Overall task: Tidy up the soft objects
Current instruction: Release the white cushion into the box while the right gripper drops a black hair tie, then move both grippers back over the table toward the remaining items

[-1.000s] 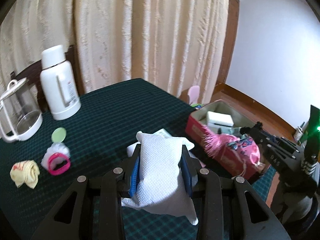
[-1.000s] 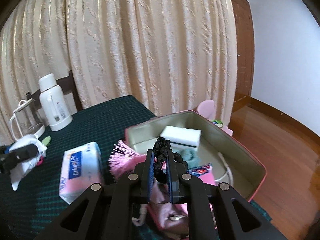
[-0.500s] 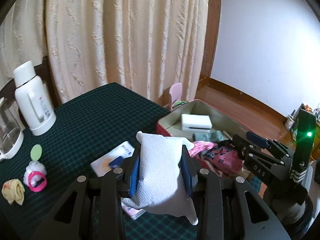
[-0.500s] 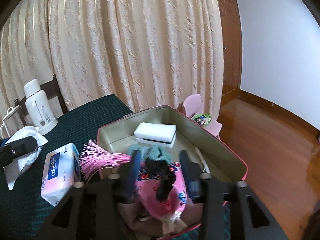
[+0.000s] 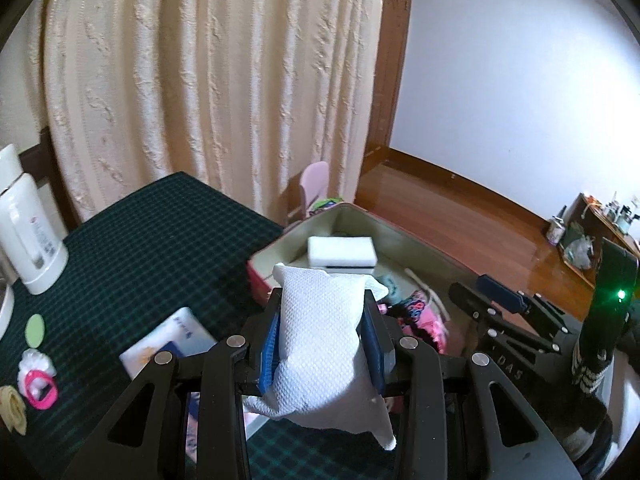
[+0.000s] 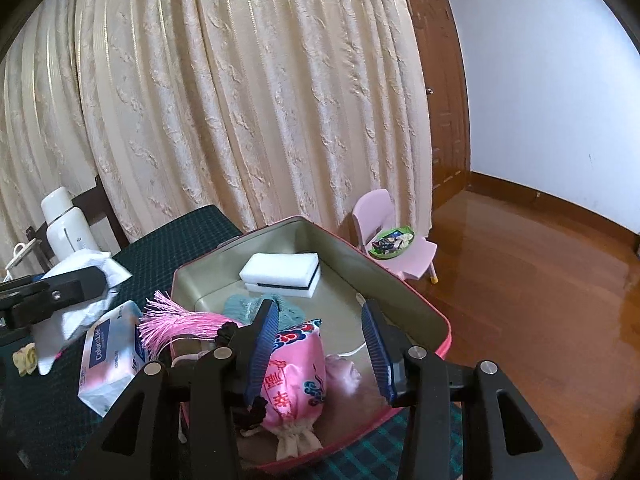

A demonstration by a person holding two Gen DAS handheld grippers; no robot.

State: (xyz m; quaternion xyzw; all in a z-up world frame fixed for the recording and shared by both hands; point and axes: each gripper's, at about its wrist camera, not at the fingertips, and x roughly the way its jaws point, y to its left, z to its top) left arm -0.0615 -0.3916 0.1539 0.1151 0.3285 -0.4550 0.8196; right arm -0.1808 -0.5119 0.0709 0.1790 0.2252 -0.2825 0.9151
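Note:
My left gripper (image 5: 322, 332) is shut on a white embossed cloth (image 5: 320, 344) and holds it above the table just left of the pink-rimmed box (image 5: 360, 212). From the right wrist view the same cloth (image 6: 84, 268) hangs at the left. My right gripper (image 6: 320, 312) stands open over the box (image 6: 400, 280), with nothing between its pads. A black hair scrunchie (image 6: 226, 330) lies against the outside of its left finger, on a pink printed pouch (image 6: 296, 368) with a pink tassel (image 6: 180, 320). Deeper in the box are a white sponge block (image 6: 280, 270) and a teal knitted piece (image 6: 244, 306).
A tissue pack (image 6: 108, 356) lies on the dark checked cloth left of the box. Far left stand a white thermos (image 5: 28, 240), a pink ring on a white puff (image 5: 38, 380), a yellow cloth (image 5: 12, 408) and a green disc (image 5: 35, 326). A small pink chair (image 6: 392, 236) stands beyond the table.
My right gripper has opened and let go of the black scrunchie, which dropped onto the pouch in the box. My left gripper carried the white cloth rightward toward the box.

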